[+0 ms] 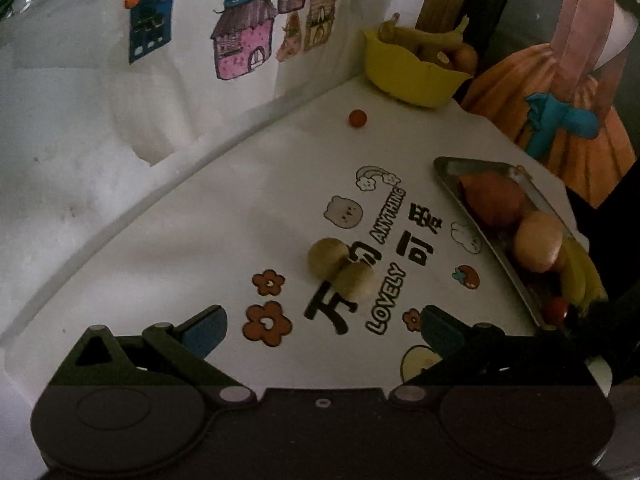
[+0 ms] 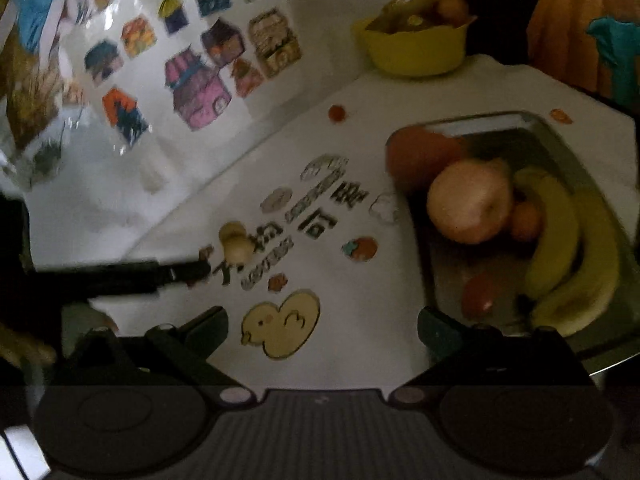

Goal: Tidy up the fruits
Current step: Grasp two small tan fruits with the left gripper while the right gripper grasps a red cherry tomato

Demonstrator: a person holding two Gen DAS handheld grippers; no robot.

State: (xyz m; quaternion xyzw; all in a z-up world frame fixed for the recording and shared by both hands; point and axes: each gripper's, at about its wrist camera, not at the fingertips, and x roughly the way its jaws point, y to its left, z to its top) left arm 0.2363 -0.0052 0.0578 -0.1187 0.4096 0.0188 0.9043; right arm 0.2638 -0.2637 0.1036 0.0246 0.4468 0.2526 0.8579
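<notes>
**Inspector A:** Left hand-held gripper [image 1: 320, 328]: released, jaws wide apart, nothing between them. Right hand-held gripper [image 2: 322, 326]: likewise released and empty, hovering over the duck sticker [image 2: 282, 324] beside the metal tray [image 2: 560, 128].

**Inspector B:** Location of task items?

**Inspector A:** Two pale round fruits [image 1: 340, 266] touching each other mid-table, on the printed lettering, just ahead of the left jaws. Small red fruit [image 1: 357, 118] alone near the table's far edge. Tray by the right edge already loaded: apple [image 2: 470, 204], bananas [image 2: 576, 256], orange-red fruit [image 2: 420, 156]. Yellow bowl [image 1: 408, 76] at the far corner, also holding fruit.

**Inspector B:** Recommended handling?

**Inspector A:** Likely next: pale pair, one at a time. Advance low and centred on the nearer fruit, close gently; round shape, apt to roll. Risk of nudging its neighbour away.

**Inspector B:** Obstructions?

**Inspector A:** None on the approach. Tray rim raised, contents crowded; little free room for setting down. Right view blurred; smaller tray items not identifiable.
</notes>
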